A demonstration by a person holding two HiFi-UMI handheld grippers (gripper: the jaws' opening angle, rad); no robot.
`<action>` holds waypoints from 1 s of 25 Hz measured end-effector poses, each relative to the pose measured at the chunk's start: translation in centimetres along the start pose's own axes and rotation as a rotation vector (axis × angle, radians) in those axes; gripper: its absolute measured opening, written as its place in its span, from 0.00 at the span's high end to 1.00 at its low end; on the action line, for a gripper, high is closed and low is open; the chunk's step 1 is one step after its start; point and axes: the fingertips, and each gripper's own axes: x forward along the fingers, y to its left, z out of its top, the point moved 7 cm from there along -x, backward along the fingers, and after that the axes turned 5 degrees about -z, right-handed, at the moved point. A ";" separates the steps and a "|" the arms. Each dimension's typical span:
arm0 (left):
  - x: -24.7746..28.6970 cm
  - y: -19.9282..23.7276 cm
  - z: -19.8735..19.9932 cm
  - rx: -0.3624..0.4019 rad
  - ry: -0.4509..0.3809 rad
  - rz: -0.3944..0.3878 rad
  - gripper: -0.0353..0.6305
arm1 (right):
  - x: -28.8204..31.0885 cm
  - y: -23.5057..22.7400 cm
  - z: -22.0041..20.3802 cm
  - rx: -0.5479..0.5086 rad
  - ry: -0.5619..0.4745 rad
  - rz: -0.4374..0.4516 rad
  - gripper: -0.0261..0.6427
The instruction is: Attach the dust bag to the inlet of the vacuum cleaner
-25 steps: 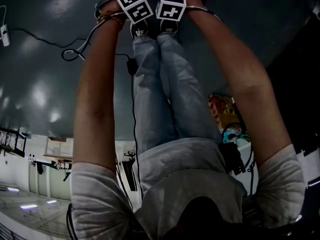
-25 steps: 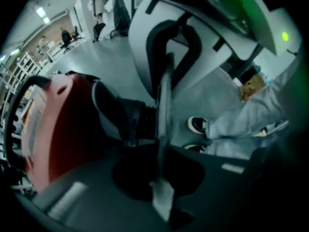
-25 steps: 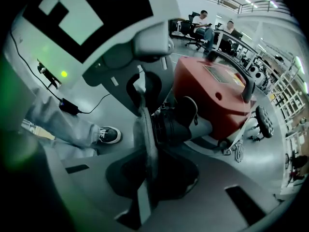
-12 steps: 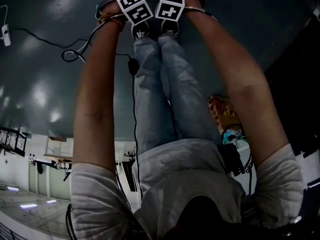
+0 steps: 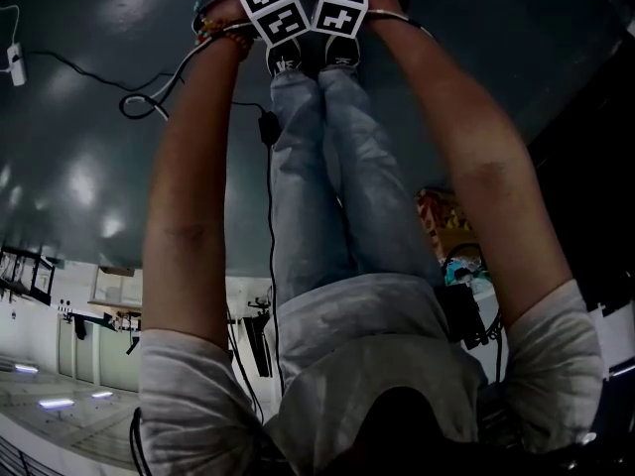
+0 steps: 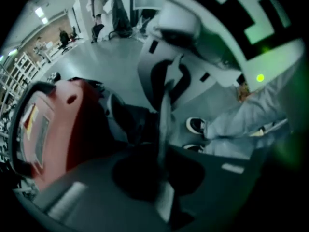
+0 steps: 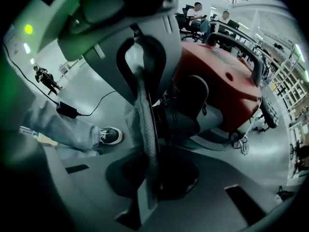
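A wide hall with a glossy grey floor [image 7: 91, 91]. The left gripper [image 6: 161, 151] and right gripper [image 7: 147, 163] each clamp the grey dust bag [image 7: 141, 115] by its edge, just beside the black inlet [image 7: 181, 122] of the red vacuum cleaner [image 7: 222, 81].

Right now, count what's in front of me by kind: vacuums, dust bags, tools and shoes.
red vacuum cleaner: 1
dust bag: 1, gripped by both tools
tools: 2, the left tool and the right tool
shoes: 2
Total: 6
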 end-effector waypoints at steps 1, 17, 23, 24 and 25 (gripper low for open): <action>0.5 0.1 -0.1 -0.025 0.004 -0.012 0.90 | -0.5 -0.1 0.1 -0.017 -0.006 -0.007 0.92; -0.3 1.3 0.3 -0.059 -0.028 0.001 0.90 | -1.0 -1.0 -0.4 -0.046 -0.017 -0.022 0.91; -0.3 0.9 -0.1 -0.150 -0.051 0.001 0.91 | -1.8 -4.3 0.4 -0.098 -0.011 -0.062 0.91; -0.7 1.2 0.2 -0.126 -0.051 0.006 0.91 | -1.4 -4.1 -0.1 -0.066 -0.010 -0.056 0.91; -1.2 1.5 0.4 -0.093 -0.051 0.011 0.90 | -1.1 -3.7 -0.6 -0.041 -0.011 -0.046 0.91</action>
